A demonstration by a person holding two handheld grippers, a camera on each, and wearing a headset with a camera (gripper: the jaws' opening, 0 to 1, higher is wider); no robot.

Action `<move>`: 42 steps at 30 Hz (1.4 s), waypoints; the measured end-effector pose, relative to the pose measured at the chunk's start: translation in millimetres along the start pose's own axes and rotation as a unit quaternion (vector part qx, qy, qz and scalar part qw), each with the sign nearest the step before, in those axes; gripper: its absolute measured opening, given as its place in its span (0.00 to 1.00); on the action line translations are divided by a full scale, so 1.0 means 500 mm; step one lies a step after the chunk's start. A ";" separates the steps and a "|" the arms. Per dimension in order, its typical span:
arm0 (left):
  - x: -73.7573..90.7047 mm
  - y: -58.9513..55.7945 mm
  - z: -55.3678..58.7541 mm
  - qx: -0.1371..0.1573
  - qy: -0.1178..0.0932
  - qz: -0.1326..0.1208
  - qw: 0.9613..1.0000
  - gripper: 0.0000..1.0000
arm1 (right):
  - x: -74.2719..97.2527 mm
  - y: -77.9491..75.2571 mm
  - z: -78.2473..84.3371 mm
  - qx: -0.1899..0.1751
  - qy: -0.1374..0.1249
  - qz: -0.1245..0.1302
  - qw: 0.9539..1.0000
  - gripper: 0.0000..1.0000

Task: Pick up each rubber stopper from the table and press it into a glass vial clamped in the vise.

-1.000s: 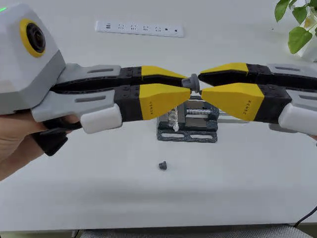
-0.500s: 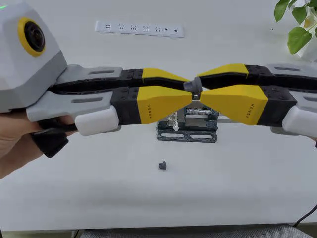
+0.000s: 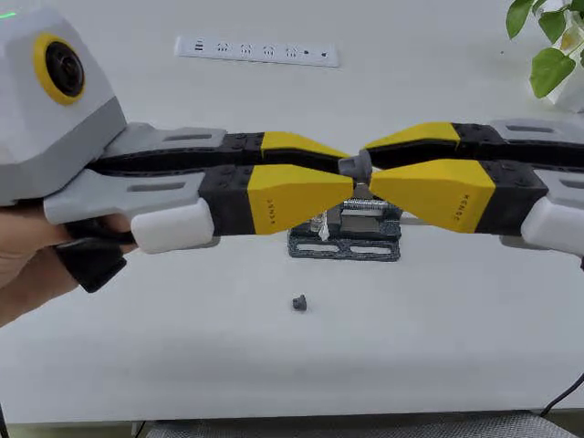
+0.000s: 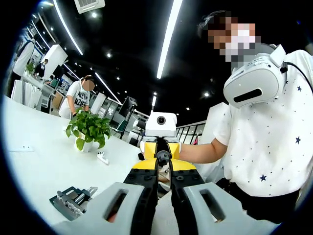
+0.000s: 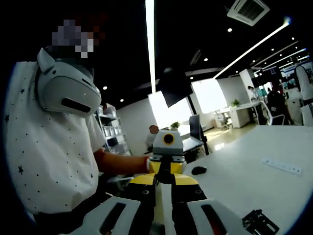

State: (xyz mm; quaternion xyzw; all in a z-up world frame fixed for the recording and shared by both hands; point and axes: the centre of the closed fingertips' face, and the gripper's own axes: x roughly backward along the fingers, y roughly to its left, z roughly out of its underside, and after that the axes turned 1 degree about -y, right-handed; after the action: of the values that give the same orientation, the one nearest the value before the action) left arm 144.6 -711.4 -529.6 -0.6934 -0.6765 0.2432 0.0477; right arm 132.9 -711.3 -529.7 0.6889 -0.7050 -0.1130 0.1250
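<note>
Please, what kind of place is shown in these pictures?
Probably an open-plan office or lab: long ceiling light strips, a wide white workbench with a white power strip and a green potted plant, and more white desks beyond.

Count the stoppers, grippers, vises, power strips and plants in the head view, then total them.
grippers: 2, left and right
rubber stoppers: 2, one between the grippers' meeting tips, one lying on the table at
vise: 1
power strip: 1
plant: 1
total: 7
</note>
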 end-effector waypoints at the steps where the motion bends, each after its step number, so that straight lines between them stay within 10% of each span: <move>1: 0.000 -0.002 0.000 0.003 -0.001 0.002 1.000 0.04 | 0.000 0.001 0.000 0.000 0.001 -0.002 1.000 0.07; 28: 0.013 0.009 0.015 0.003 0.004 -0.015 1.000 0.05 | -0.010 -0.012 0.020 0.009 0.023 0.010 1.000 0.06; 42: 0.047 0.050 0.040 -0.028 0.030 -0.073 0.996 0.18 | 0.011 -0.067 0.025 0.004 0.055 0.045 0.997 0.06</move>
State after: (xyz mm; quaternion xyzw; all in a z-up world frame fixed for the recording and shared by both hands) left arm 158.7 -695.9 -563.6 -0.6498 -0.7304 0.1998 0.0662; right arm 160.2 -717.7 -552.2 0.6620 -0.7280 -0.0661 0.1659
